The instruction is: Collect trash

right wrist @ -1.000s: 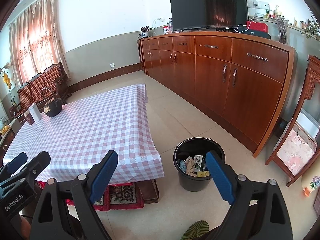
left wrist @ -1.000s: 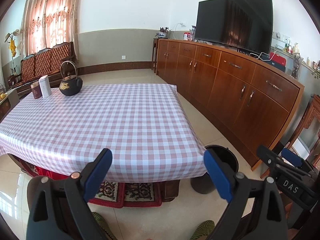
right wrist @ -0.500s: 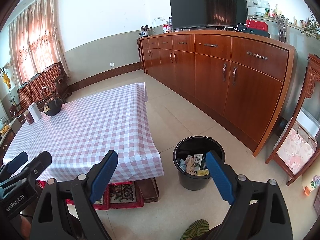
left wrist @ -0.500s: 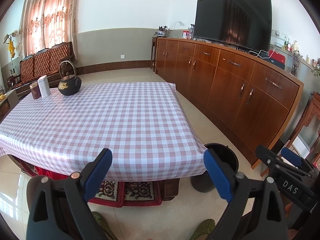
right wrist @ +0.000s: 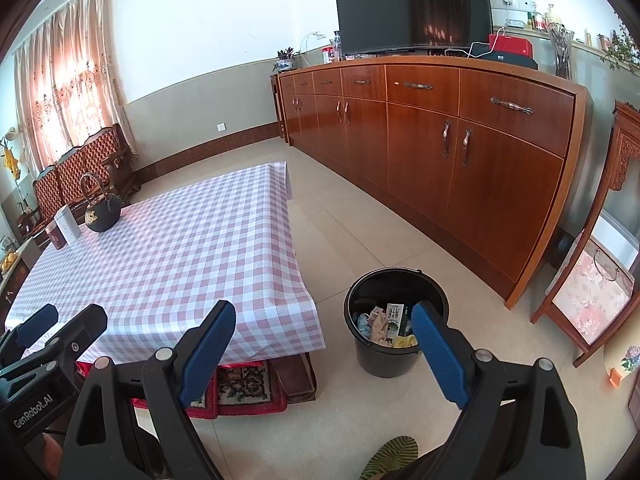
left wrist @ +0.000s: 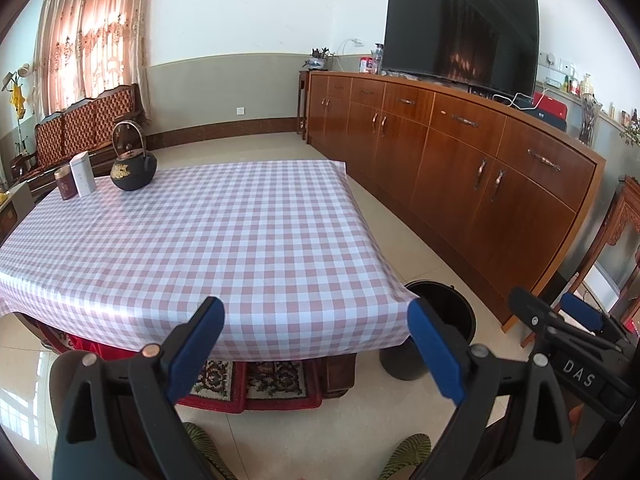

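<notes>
A black trash bucket (right wrist: pixel 396 288) stands on the floor by the table's near right corner, holding several pieces of paper and wrapper trash (right wrist: pixel 386 322). In the left wrist view the bucket (left wrist: pixel 448 304) is partly hidden behind the table corner. My left gripper (left wrist: pixel 316 344) is open and empty, held off the near edge of the checked tablecloth (left wrist: pixel 224 232). My right gripper (right wrist: pixel 324 344) is open and empty, above the floor between table and bucket. No loose trash shows on the table.
A black teapot (left wrist: pixel 132 168), a white box (left wrist: pixel 83 174) and a dark red tin (left wrist: pixel 66 184) stand at the table's far left. A long wooden sideboard (right wrist: pixel 460 152) with a TV runs along the right. A wooden stand (right wrist: pixel 592 280) is far right.
Both views have shifted very slightly; the grippers stay open and empty. Nothing on the table or in the bucket has moved.
</notes>
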A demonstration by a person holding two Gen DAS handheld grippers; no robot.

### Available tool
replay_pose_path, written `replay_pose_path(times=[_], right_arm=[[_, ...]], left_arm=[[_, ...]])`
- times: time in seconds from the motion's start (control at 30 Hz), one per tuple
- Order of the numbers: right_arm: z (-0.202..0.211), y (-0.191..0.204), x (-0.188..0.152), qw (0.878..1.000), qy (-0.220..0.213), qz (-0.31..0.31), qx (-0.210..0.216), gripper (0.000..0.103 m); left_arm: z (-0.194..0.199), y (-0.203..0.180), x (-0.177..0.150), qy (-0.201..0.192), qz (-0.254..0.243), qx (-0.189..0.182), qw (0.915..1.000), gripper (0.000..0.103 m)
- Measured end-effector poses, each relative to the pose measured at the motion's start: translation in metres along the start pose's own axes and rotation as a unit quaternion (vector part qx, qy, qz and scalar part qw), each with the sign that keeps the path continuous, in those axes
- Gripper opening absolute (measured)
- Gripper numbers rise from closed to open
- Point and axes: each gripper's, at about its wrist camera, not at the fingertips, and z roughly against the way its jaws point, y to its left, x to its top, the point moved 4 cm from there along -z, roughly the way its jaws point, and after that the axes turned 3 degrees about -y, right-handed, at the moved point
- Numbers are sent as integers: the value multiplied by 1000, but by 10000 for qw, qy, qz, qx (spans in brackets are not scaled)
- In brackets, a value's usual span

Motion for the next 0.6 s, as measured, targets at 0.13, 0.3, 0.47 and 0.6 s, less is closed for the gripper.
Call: replay_pose_path(times=[0.13, 0.3, 0.47, 0.6], right_arm=[[-2, -1, -1, 10000, 29, -9, -3, 91], [-4, -2, -2, 10000, 34, -24, -30, 91], [-9, -8, -6, 9999, 70, -94, -98, 91], [-17, -14, -9, 9996, 146, -130, -184, 91]], left_arm=[[-3, -2, -1, 42, -17, -17, 10000, 94], [-8, -4, -2, 95, 12, -106, 9999, 94], [-11, -12, -3, -51, -67, -308, 9995, 93], [-17, -15, 0, 0, -77, -333, 9994, 94]])
